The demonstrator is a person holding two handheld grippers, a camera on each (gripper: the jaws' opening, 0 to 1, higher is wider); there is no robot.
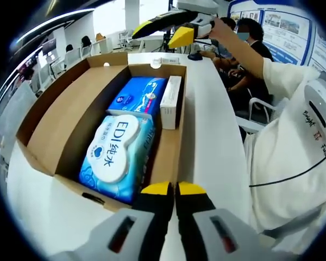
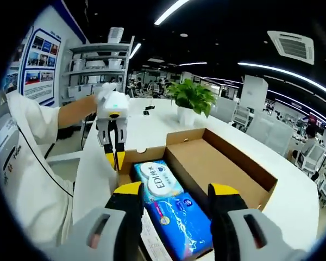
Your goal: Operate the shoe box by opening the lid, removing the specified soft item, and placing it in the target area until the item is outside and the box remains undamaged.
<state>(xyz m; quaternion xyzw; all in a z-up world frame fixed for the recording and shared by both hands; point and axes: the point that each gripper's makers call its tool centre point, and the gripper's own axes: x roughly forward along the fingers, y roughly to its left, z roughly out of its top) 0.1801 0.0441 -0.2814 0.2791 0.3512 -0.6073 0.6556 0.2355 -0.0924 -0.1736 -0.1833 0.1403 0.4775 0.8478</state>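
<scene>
The shoe box (image 1: pixel 100 125) stands on the white tabletop (image 1: pixel 212 125) with its lid (image 1: pixel 65 109) already folded open to the side, so the inside is visible. In the box lie three things: a light blue pack of wet wipes (image 1: pixel 118 155) with a white flap, a darker blue soft pack (image 1: pixel 138 95) just beyond it, and a narrow white carton (image 1: pixel 170 101) standing along the box wall beside the blue pack. In the left gripper view, the left gripper (image 1: pixel 173 188) is clenched, its yellow tips pressed together just at the near edge of the box, grasping nothing. The right gripper (image 1: pixel 179 32) shows there at the top, raised above the far end of the box, held by a person's hand. In the right gripper view, the right gripper (image 2: pixel 174 190) is released, with a wide gap between the yellow tips, and it hovers above the packs without touching them. A green potted plant (image 2: pixel 193 100) stands on the tabletop behind the box.
</scene>
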